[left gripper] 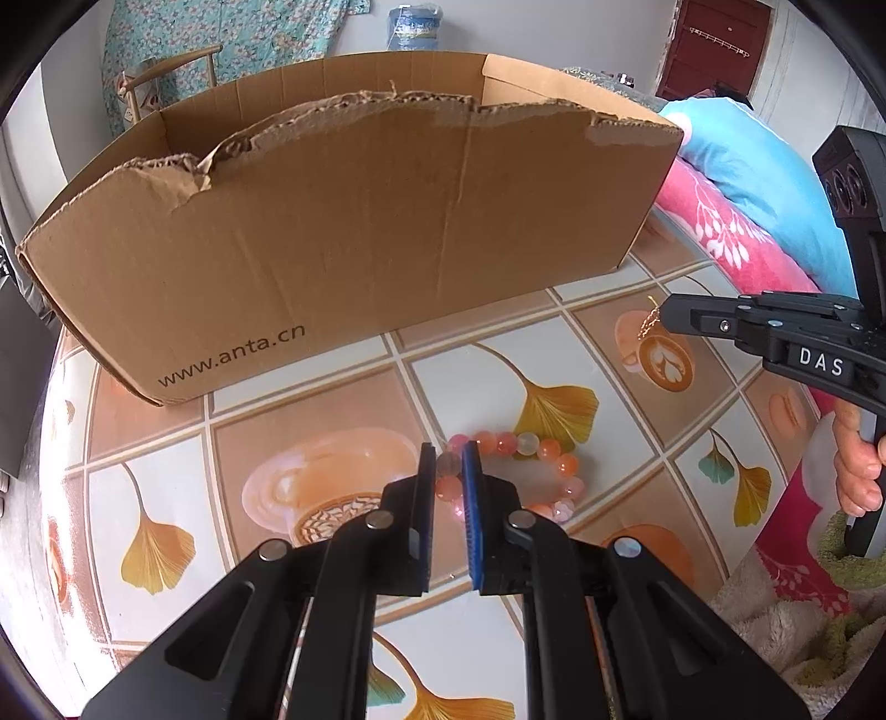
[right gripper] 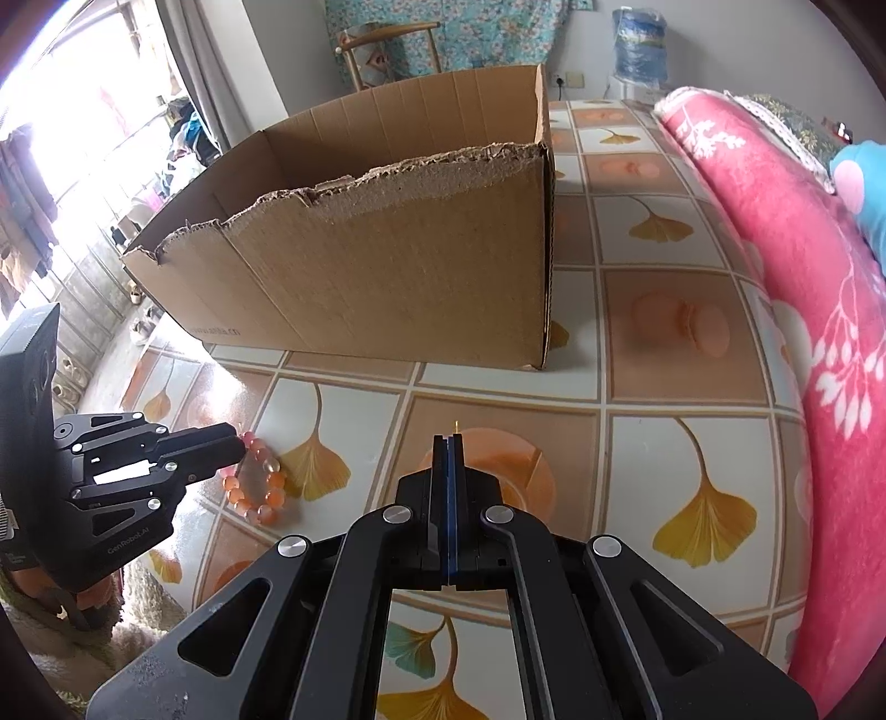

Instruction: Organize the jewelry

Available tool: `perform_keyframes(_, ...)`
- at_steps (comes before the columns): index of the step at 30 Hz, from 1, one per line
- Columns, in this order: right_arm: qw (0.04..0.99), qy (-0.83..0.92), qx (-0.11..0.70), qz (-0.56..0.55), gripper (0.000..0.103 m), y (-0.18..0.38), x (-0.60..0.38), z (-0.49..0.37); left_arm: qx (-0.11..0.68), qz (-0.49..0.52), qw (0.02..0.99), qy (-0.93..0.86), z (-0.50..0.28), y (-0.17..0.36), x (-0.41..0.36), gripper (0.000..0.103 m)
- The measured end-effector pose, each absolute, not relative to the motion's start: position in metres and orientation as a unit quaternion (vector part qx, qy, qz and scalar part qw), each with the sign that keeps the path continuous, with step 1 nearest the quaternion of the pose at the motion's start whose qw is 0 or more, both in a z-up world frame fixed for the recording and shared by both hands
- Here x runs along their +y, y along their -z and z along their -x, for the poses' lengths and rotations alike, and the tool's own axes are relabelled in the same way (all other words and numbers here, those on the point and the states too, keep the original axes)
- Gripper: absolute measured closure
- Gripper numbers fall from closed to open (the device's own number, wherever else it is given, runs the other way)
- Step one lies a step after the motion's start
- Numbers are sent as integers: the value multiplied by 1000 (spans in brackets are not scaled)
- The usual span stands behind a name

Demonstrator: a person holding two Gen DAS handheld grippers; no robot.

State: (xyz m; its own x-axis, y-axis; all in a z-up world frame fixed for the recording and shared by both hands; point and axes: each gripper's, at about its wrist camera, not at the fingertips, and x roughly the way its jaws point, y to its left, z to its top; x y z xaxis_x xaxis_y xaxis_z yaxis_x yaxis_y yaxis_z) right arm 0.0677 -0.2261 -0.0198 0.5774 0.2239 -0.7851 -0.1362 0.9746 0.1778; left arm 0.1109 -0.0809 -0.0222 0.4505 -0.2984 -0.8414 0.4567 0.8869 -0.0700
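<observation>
A pink and orange bead bracelet (left gripper: 531, 471) lies on the patterned tablecloth (left gripper: 332, 432). My left gripper (left gripper: 448, 462) straddles the bracelet's left side, jaws closed around its beads. It also shows in the right wrist view (right gripper: 235, 443) at the bracelet (right gripper: 260, 482). My right gripper (right gripper: 449, 440) is shut on a thin gold chain (left gripper: 649, 324), which hangs from its tip (left gripper: 667, 315) above the table. Only a gold glint (right gripper: 456, 425) shows past its tips in its own view. An open cardboard box (left gripper: 354, 221) stands behind.
The box's torn front wall (right gripper: 387, 255) faces me. A pink floral blanket (right gripper: 803, 332) lies along the table's right side, with a blue cushion (left gripper: 764, 177) behind. A wooden chair (right gripper: 387, 50) stands beyond the box.
</observation>
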Motion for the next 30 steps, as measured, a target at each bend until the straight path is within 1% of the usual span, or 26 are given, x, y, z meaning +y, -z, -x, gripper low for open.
perform_keyframes(30,898,-105,426,-42,103,0,-226,-62,451,-85,860,221,-103,11,-78,94)
